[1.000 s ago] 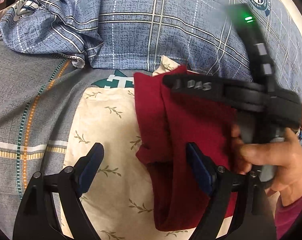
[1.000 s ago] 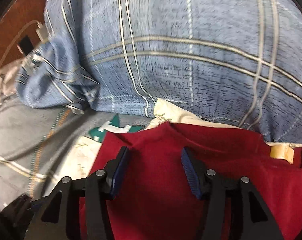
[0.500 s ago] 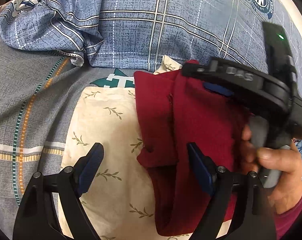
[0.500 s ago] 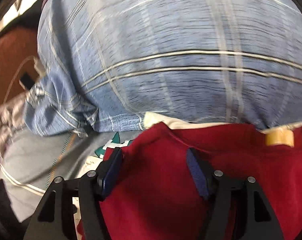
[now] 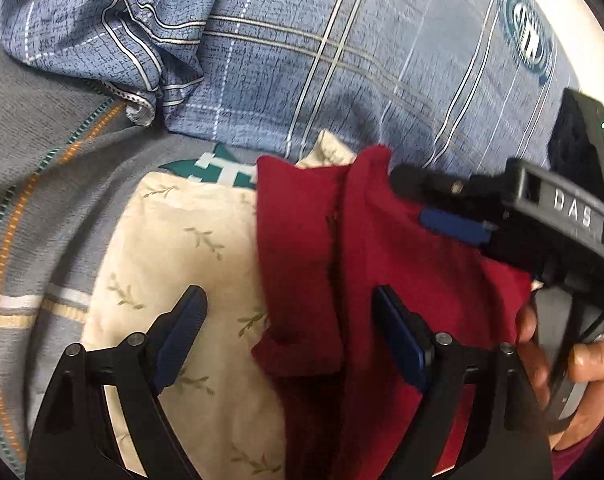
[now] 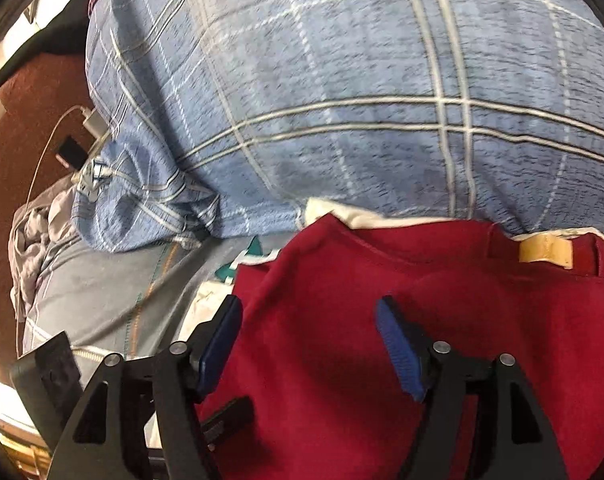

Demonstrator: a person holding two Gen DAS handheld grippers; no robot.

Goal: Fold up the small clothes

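Observation:
A dark red garment [image 5: 382, 280] lies partly folded on a cream leaf-print cloth [image 5: 174, 248], one sleeve flap turned in along its left edge. My left gripper [image 5: 290, 336] hovers above that flap, jaws wide and closing slightly, pads touching nothing. In the right wrist view the garment [image 6: 342, 340] fills the lower half, its tan neck label [image 6: 546, 252] at the far edge. My right gripper [image 6: 310, 344] is over the cloth with its jaws opening and the pads off the fabric. The left wrist view shows it [image 5: 418, 200] at the garment's top right, held by a hand [image 5: 582, 360].
A big blue plaid pillow [image 6: 342, 80] bulges just behind the garment. The grey striped bedsheet [image 5: 42, 200] spreads to the left. A phone on a charger cable [image 6: 70, 152] lies on a brown surface at far left, beside crumpled grey fabric [image 6: 34, 240].
My right gripper's jaws have spread wider and it has drawn up and to the right off the red garment. The left gripper has rolled slightly in place. The folded flap stays put.

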